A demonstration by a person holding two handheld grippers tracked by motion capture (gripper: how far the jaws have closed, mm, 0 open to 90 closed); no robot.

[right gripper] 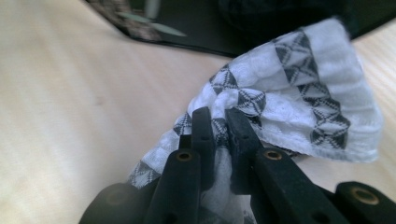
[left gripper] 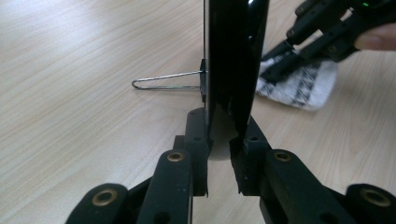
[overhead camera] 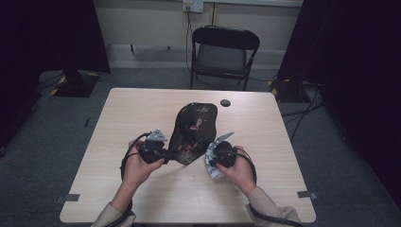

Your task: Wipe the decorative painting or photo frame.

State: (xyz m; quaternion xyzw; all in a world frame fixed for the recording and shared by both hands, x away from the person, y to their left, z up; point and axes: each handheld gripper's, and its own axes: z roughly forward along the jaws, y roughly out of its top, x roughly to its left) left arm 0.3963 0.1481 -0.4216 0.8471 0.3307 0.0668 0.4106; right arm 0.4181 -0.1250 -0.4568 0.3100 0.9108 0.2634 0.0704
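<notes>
The left hand-held gripper (left gripper: 223,140) clamps the near edge of a black lacquered tray (overhead camera: 194,128), propped up off the bench (overhead camera: 142,113); the right hand-held gripper (right gripper: 219,122) pinches a patterned white cloth (right gripper: 299,98) just beside it; wiping seems not yet begun; the tray's decoration is hard to make out.
</notes>
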